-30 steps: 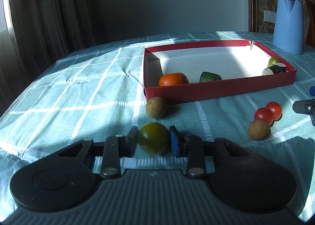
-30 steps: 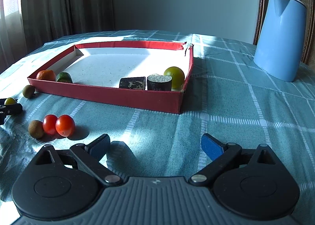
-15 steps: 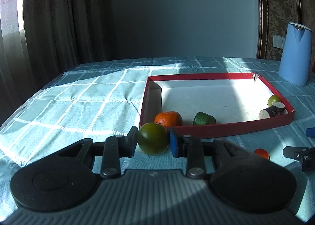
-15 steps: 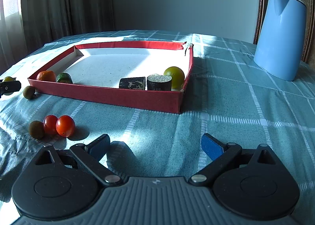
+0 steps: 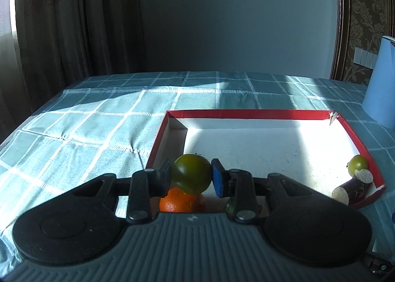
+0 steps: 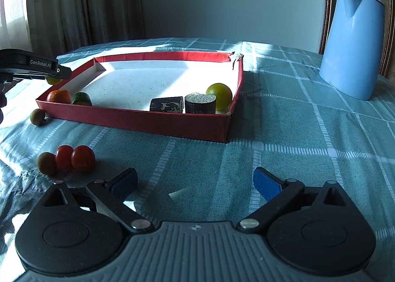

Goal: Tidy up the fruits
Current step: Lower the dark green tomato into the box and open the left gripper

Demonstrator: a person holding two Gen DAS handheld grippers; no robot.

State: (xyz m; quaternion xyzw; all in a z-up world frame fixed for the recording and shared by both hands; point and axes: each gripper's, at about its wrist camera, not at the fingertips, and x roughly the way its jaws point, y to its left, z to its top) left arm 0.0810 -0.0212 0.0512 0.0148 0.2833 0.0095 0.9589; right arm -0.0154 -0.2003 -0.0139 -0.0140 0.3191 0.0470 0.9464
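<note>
Our left gripper (image 5: 192, 177) pinches a round dark-green tomato (image 5: 192, 176) above the shallow red cardboard tray (image 5: 246, 113); our right gripper (image 6: 195, 183) jaws are spread.

The left wrist view looks forward along its tongs (image 5: 192, 178) from just above the near left corner of the red tray (image 5: 246, 113), close over it. The right wrist view sits low over the tabletop (image 6: 296, 133), farther back, facing the tray (image 6: 138, 120) from its right front. Both share the tray and the blue kettle (image 6: 350, 45).
</note>
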